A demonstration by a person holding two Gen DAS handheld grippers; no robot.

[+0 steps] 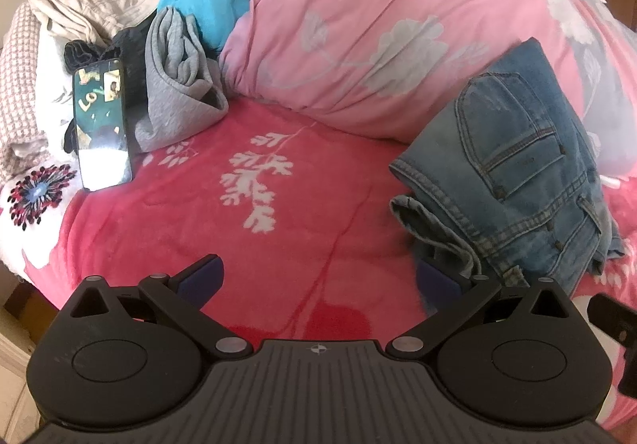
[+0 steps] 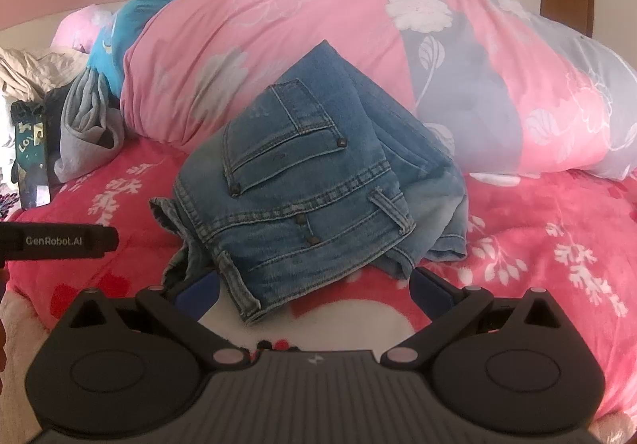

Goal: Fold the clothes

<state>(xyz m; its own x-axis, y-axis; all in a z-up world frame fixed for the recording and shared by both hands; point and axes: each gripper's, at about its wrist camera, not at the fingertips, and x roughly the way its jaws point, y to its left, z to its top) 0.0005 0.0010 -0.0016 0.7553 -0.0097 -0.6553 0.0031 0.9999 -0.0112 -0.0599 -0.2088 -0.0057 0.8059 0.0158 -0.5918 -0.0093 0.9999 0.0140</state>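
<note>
Folded blue jeans [image 2: 318,181] lie on the red floral blanket [image 2: 537,245], back pocket up, their far end leaning on the pink duvet. My right gripper [image 2: 314,288] is open just in front of them, its blue pads on either side of the near folded edge, holding nothing. In the left wrist view the jeans [image 1: 513,173] sit at the right, and my left gripper [image 1: 318,276] is open over bare blanket [image 1: 199,213], its right pad close to the jeans' hem. A grey garment [image 1: 179,81] lies crumpled at the far left among other clothes.
A rolled pink and grey floral duvet [image 1: 378,26] runs across the back. A phone [image 1: 103,125] leans against a heap of dark and beige clothes [image 1: 79,10] at the far left. The left gripper's body [image 2: 59,241] shows at the left edge of the right wrist view.
</note>
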